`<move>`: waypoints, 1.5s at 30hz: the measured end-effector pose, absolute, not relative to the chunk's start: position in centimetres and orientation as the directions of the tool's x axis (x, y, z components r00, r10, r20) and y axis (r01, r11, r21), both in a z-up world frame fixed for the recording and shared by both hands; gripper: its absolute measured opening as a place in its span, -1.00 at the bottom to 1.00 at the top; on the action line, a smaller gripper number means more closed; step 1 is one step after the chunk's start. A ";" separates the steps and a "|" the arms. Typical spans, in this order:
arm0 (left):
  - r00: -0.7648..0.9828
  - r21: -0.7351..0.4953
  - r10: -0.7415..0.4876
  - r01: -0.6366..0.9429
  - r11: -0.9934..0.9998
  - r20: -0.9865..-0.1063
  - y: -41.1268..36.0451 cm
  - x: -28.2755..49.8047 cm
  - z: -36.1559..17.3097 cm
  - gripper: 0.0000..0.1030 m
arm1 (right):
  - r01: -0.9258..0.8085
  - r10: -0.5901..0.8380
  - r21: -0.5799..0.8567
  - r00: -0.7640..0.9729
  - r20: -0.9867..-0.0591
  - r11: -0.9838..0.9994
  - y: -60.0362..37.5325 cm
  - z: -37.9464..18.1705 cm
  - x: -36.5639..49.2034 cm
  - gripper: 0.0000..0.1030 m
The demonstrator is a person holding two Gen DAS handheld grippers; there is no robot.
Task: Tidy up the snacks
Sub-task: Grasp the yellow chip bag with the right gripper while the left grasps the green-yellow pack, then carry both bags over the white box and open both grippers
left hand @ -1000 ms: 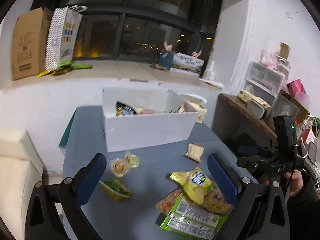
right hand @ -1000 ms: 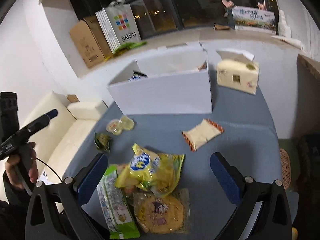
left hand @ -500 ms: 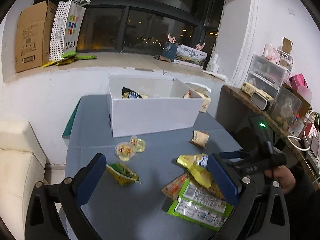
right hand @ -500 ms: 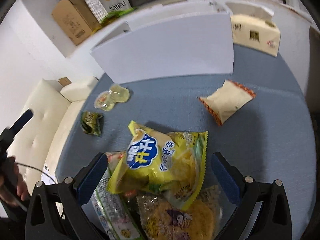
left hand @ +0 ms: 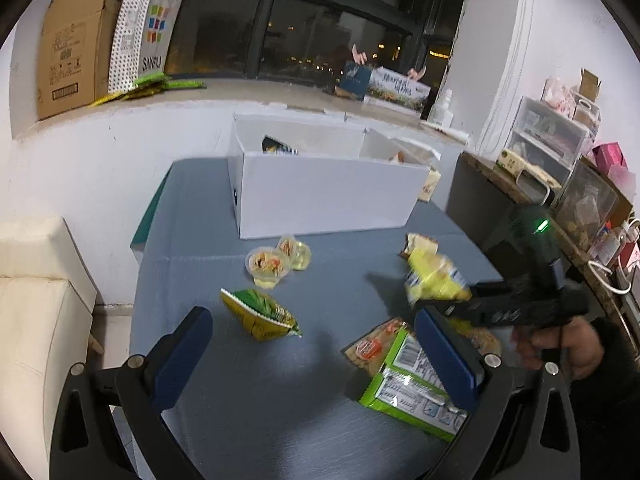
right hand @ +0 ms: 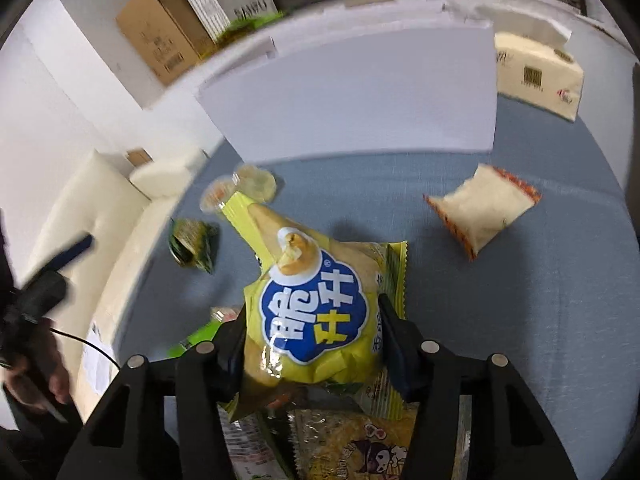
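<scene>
Right gripper (right hand: pixel 312 344) fingers clenched on crinkly yellow chip bag (right hand: pixel 316 316), left gripper (left hand: pixel 316 348) fingers spread wide over grey table (left hand: pixel 248 392), white cardboard box (left hand: pixel 324 196) stood at far edge.

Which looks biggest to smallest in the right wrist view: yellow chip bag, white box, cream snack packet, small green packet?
1. white box
2. yellow chip bag, gripped close to the lens, so inflated
3. cream snack packet
4. small green packet

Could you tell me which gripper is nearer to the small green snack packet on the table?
Left. The left gripper hangs open just in front of the green packet, while the right gripper, shut on the yellow chip bag, is off to its right.
</scene>
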State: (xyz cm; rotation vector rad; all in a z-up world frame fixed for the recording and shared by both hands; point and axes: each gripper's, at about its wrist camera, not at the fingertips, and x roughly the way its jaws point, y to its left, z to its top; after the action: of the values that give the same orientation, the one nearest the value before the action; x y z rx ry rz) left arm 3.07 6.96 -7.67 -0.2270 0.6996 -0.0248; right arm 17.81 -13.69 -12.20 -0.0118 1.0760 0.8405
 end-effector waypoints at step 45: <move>0.858 -0.177 -0.113 0.026 0.984 -0.502 9.4 21.6 2.0 -0.25 | -0.624 0.658 0.335 0.404 -0.635 0.706 -10.0 1.7 30.7 0.16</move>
State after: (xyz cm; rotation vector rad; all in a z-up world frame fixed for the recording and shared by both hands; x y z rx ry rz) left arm 21.61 9.45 2.02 -0.1664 0.5357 -0.0731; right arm 30.67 -9.96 1.67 0.0463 0.8230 0.8102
